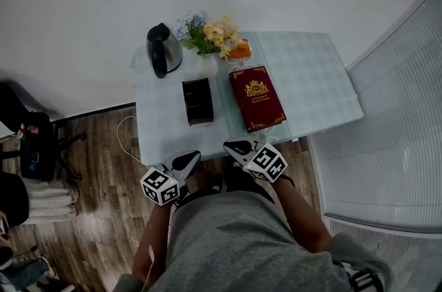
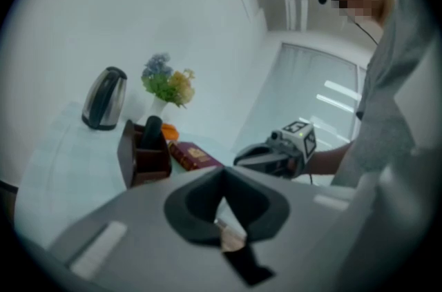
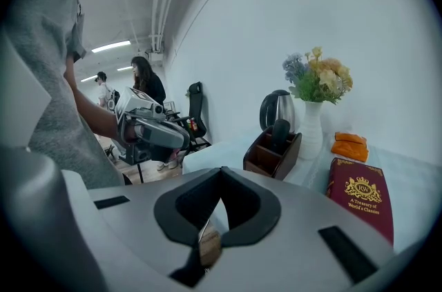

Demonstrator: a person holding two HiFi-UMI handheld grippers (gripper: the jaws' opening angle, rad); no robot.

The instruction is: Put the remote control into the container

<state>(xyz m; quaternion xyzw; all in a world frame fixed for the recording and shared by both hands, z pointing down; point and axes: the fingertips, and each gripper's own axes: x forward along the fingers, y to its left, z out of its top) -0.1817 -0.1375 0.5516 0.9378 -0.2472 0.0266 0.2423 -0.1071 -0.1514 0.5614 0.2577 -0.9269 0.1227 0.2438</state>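
A dark brown wooden container stands on the pale checked table, left of centre. A black remote control stands upright inside the container; in the right gripper view the remote control pokes out of the container's top. My left gripper hovers at the table's near edge, shut and empty. My right gripper hangs beside it, also shut with nothing between its jaws. Both grippers are apart from the container.
A black and steel kettle and a vase of flowers stand at the back of the table, with an orange object beside them. A red book lies right of the container. A white cable lies on the wooden floor.
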